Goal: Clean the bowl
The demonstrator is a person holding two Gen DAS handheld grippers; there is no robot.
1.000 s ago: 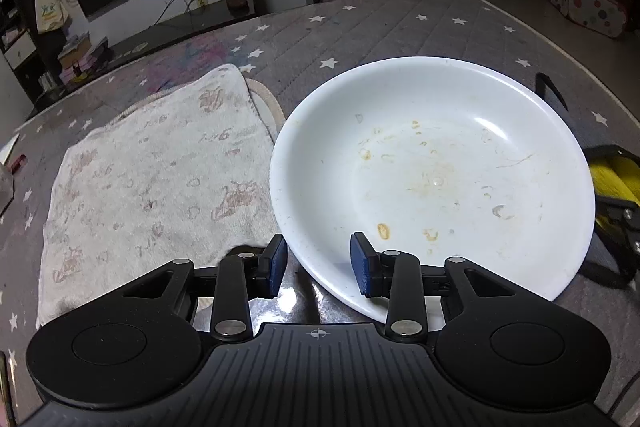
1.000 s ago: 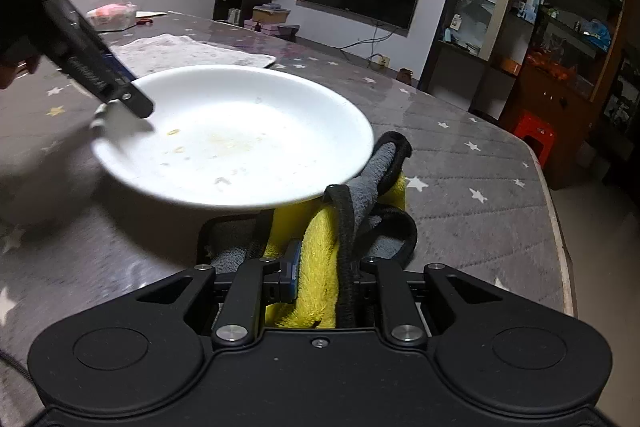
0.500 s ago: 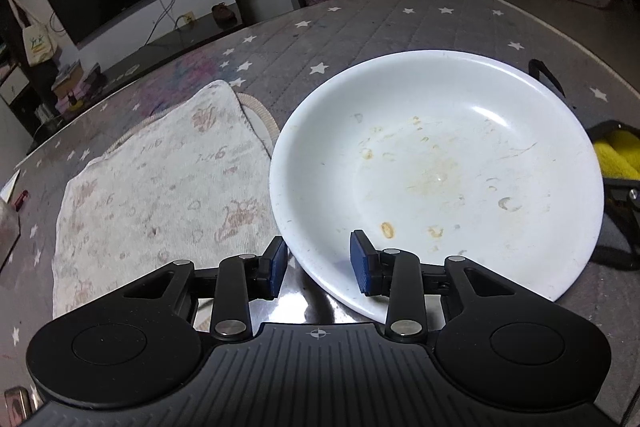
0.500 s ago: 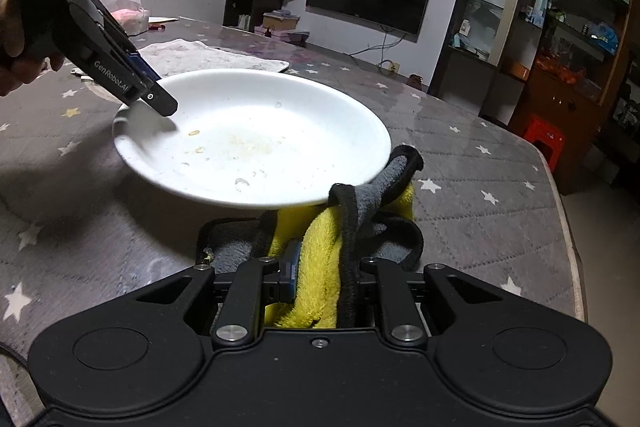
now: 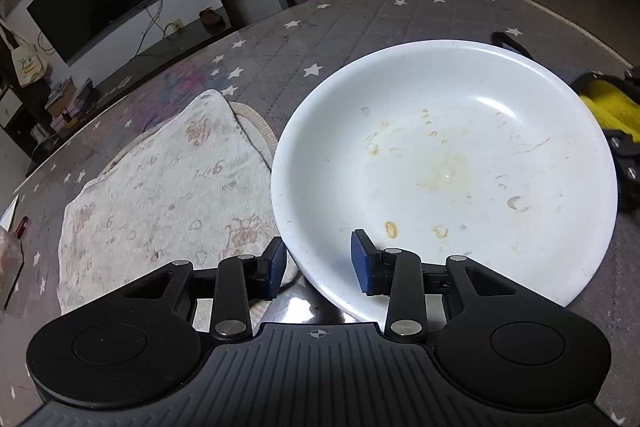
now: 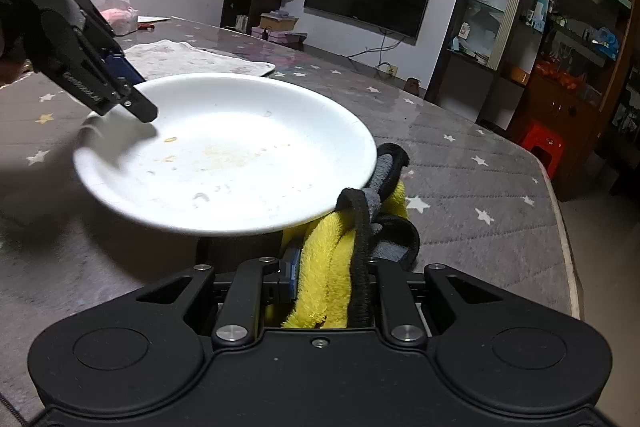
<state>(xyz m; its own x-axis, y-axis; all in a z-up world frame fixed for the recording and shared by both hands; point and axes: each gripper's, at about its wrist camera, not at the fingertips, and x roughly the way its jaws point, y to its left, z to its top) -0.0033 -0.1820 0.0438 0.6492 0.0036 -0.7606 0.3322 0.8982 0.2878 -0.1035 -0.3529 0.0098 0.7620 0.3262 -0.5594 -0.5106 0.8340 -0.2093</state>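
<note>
A wide white bowl (image 5: 444, 163) with yellowish food stains is held tilted above the grey star-patterned table; it also shows in the right wrist view (image 6: 228, 151). My left gripper (image 5: 318, 263) is shut on the bowl's near rim, one blue pad outside and one inside. In the right wrist view the left gripper (image 6: 120, 95) grips the bowl's far left rim. My right gripper (image 6: 326, 279) is shut on a yellow and grey cleaning cloth (image 6: 332, 263), just under the bowl's near edge. The cloth (image 5: 610, 107) also shows at the far right of the left wrist view.
A stained white towel (image 5: 160, 187) lies on the table left of the bowl. The table's rounded edge (image 6: 560, 227) runs along the right. A pink-filled plastic bag (image 6: 116, 9) sits at the far left of the table. A red stool (image 6: 542, 143) stands beyond the table.
The bowl has been lifted and tipped up on my left gripper. It now hangs over the cloth in my right gripper, which has stayed shut.
</note>
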